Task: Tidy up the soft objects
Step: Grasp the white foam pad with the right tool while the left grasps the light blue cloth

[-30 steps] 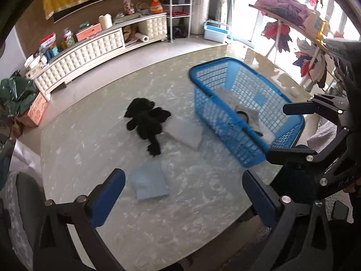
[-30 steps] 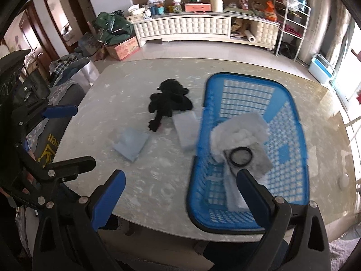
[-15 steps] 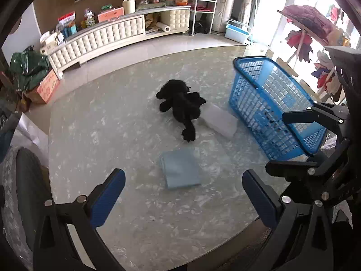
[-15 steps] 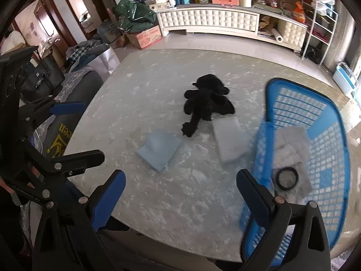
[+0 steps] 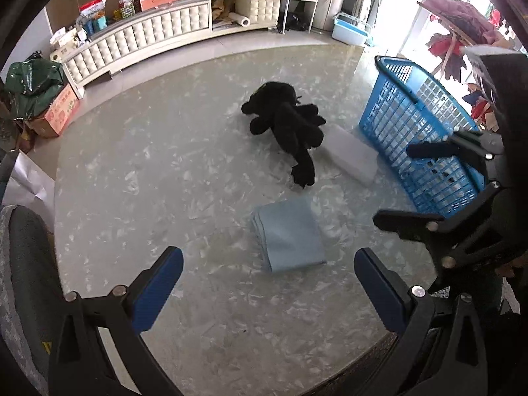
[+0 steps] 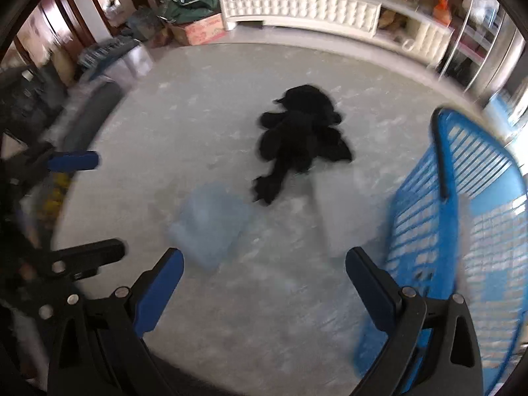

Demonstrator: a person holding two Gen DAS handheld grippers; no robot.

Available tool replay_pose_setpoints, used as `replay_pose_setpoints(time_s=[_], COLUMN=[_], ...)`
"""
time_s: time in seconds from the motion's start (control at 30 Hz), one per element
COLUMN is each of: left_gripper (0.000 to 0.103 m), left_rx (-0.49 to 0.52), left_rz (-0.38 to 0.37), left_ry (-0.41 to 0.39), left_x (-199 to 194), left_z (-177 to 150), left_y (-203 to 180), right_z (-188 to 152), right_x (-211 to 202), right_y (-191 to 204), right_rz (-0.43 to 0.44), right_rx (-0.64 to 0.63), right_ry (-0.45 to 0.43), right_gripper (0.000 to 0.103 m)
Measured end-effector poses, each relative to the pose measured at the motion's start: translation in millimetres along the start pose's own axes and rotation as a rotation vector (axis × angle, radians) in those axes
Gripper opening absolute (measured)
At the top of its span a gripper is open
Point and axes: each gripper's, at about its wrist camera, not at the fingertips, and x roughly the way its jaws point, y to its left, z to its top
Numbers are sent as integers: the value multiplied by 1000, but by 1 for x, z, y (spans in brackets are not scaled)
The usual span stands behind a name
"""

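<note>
Three soft things lie on the round marble-patterned table [image 5: 138, 178]: one black plush toy [image 5: 287, 125], one folded light-blue cloth [image 5: 288, 234] and one folded pale grey cloth [image 5: 353, 156]. The plush sprawls near the table's middle, limbs spread, one paw reaching toward the blue cloth. The blue cloth is a neat flat rectangle with layered edges along one side, lying apart from the plush. The grey cloth lies between the plush and the single blue lattice-walled basket [image 5: 415, 122], just beside the basket's wall. The left gripper [image 5: 267, 283] and right gripper [image 6: 264, 280] both hover over the table's near edge, jaws spread wide, holding nothing. The right wrist view is motion-blurred.
</note>
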Motion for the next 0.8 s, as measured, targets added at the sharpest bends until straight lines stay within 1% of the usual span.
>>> replay_pose_setpoints(time_s=[0.1,0.17,0.27,0.47,0.67,0.8], left_gripper=[103,103,103,103,103,103], left_rx=[6,10,-3,-14,-23,-24], left_rz=[-20,-20,-28,-29,-48,-38], left_ry=[21,34,41,61,72,91], left_x=[15,25,35,55,73,88], left_z=[1,2,3,9,16,18], left_y=[5,7,13,18,18,19], right_z=[5,9,13,19,23,23], right_x=[9,15,26,44,53,63], right_y=[5,6,7,-5,-15,-19], right_rz=[-48,-19,-24,-47,-66,-103], right_rx=[-25,-23,-25,10,34,44], right_ry=[-5,4,16,51,66,74], right_gripper=[99,99,99,99,98,98])
